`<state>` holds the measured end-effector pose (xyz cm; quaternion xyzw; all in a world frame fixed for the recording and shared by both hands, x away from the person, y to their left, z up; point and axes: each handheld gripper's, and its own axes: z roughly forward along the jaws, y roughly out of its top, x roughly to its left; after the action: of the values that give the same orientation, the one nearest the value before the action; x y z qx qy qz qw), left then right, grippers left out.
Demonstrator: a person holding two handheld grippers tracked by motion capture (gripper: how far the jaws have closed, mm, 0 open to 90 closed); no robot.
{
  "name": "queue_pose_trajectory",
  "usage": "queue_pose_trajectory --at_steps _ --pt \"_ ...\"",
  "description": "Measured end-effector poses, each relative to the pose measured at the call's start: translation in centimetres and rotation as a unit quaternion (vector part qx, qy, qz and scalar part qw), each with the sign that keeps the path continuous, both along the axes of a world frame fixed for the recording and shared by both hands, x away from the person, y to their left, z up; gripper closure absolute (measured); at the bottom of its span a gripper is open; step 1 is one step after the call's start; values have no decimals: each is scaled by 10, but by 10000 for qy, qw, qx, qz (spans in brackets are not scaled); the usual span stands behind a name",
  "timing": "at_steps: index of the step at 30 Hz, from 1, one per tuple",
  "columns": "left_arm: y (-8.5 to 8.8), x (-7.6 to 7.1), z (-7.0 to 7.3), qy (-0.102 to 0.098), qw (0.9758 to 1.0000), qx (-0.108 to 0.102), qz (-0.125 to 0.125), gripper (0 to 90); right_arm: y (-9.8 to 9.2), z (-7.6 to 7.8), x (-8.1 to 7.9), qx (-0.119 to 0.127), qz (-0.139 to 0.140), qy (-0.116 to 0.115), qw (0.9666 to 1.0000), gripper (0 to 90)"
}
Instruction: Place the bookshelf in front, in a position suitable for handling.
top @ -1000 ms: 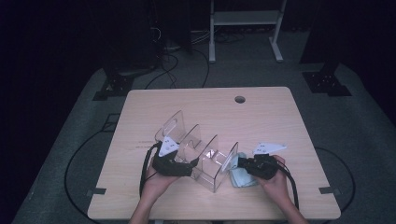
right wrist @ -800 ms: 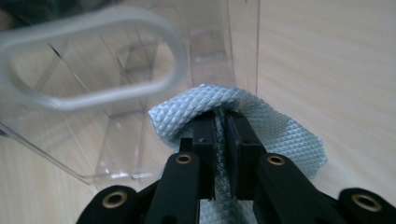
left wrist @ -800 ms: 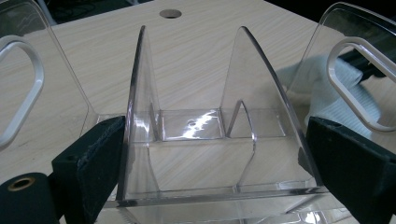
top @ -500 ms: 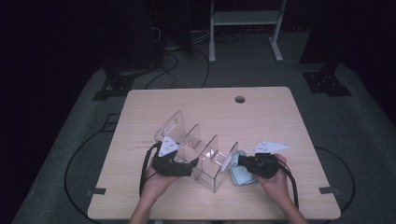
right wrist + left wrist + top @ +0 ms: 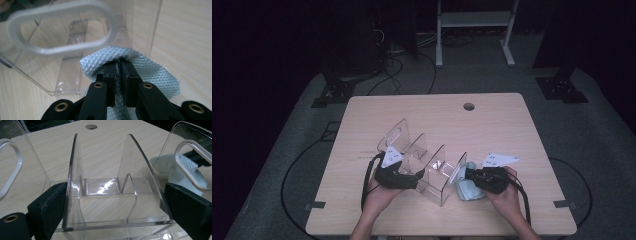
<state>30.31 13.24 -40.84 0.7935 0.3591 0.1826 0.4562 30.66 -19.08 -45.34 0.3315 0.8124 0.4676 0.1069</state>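
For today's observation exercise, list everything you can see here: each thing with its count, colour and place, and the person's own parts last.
Table: one, light wood, centre, with a round hole near its far edge.
Clear rack: one, see-through plastic with upright dividers, near side of the table.
Cloth: one, pale blue, at the rack's right end.
Stand: one, white, on the floor beyond the table.
Cables: several, black, on the grey floor.
Left gripper: black, jaws astride the rack.
Right gripper: black, shut on the cloth.
Hands: two, at the near edge.
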Motion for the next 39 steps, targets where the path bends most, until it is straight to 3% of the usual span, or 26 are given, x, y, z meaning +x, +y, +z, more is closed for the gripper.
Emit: queue_pose_trajectory --at_steps 4,9,12,14,16,18,21,25,27,29,31,33,36,38,39 --pt "0 0 0 3 10000 7 -5 73 0 -12 3 -32 6 275 9996 826" --pt "0 0 0 9 10000 12 4 73 4 0 -4 -84 39 16 10000 826" --pt "0 0 0 13 10000 13 3 73 3 -9 -1 77 60 216 9997 826" --pt "0 0 0 21 10000 19 0 73 3 -14 0 16 77 325 9994 827" --pt "1 0 0 17 10000 20 -1 73 3 -10 -2 15 88 299 9995 827" --pt "0 0 0 11 10000 18 3 73 3 -1 -5 188 177 202 9995 828" --pt "0 0 0 3 10000 10 10 73 6 3 -9 82 224 75 9997 828" --pt "1 0 0 9 10000 21 21 74 10 -13 -7 35 305 366 9989 830" --pt "1 0 0 17 10000 30 24 73 11 -7 -9 -29 331 247 9991 830" --pt "0 1 0 24 10000 26 21 73 10 5 -13 173 431 146 9988 830" --pt "0 1 0 18 10000 29 21 73 13 10 -18 -94 442 -80 9989 830" --pt "0 1 0 11 10000 24 36 73 14 3 -18 76 530 137 9985 830" --pt "1 0 0 14 10000 56 53 75 23 -8 -21 -92 582 260 9979 830" --pt "1 1 0 6 10000 50 50 76 24 -3 -23 -58 657 233 9976 830" --pt "1 1 0 8 10000 57 57 76 24 3 -25 89 693 196 9974 830"
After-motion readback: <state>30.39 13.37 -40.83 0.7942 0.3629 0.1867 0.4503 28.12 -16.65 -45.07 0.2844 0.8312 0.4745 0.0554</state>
